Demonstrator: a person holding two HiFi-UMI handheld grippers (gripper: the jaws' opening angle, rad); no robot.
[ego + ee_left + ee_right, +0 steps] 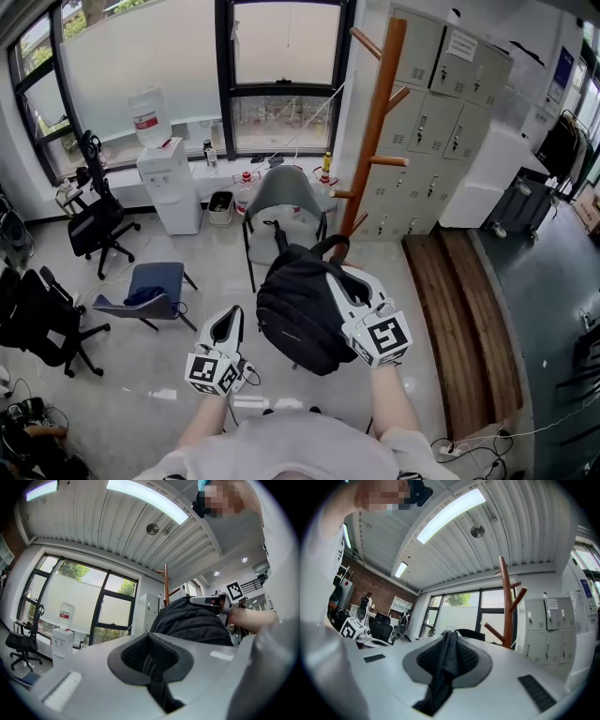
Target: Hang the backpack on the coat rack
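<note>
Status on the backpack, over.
Right gripper shut on backpack strap; left gripper shut, clear of bag. Backpack not yet on coat rack. Grey chair near its base.

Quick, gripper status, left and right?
Left gripper: closed, apparently pinching a thin black webbing strap.
Right gripper: closed on a black fabric strap of the black nylon backpack.

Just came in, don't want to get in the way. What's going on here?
A person holds a gripper in each hand. The right gripper is clamped on a strap of the black backpack, which hangs off the floor short of the wooden coat rack. The left gripper is shut beside the backpack. Nothing hangs on the rack yet.
</note>
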